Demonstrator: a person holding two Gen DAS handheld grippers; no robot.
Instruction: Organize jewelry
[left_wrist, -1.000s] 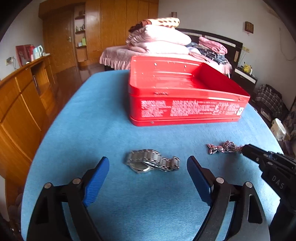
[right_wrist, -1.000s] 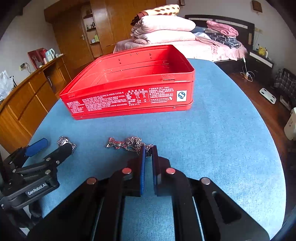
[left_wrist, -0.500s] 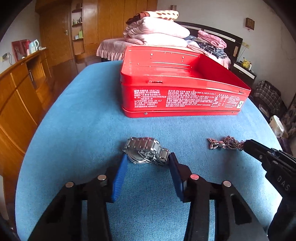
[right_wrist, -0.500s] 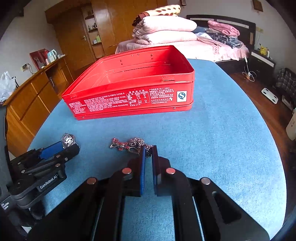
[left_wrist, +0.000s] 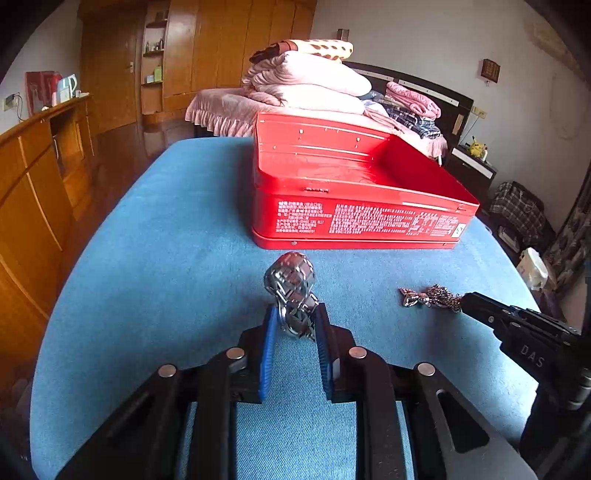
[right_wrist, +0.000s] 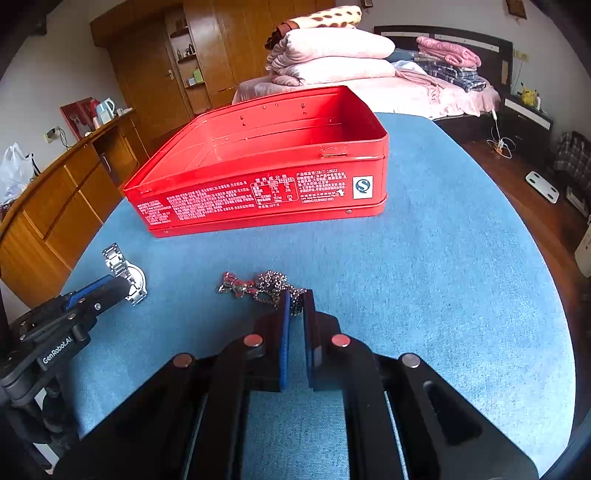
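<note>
My left gripper (left_wrist: 294, 320) is shut on a silver metal watch (left_wrist: 291, 286), which stands up between the blue pads, lifted a little off the blue cloth. The watch also shows in the right wrist view (right_wrist: 125, 273). My right gripper (right_wrist: 294, 301) is shut on one end of a beaded chain necklace (right_wrist: 258, 286), which still lies on the cloth; it also shows in the left wrist view (left_wrist: 428, 296). An open, empty red tin box (left_wrist: 354, 192) stands beyond both, also in the right wrist view (right_wrist: 266, 173).
The round table has a blue cloth (right_wrist: 443, 258). A wooden sideboard (left_wrist: 33, 177) runs along the left. A bed with folded blankets (left_wrist: 306, 85) stands behind the table. Wooden floor lies to the right (right_wrist: 524, 177).
My left gripper closed on the watch, which was lying flat, and raised it upright off the cloth. My right gripper has stayed shut on the necklace, hardly moving.
</note>
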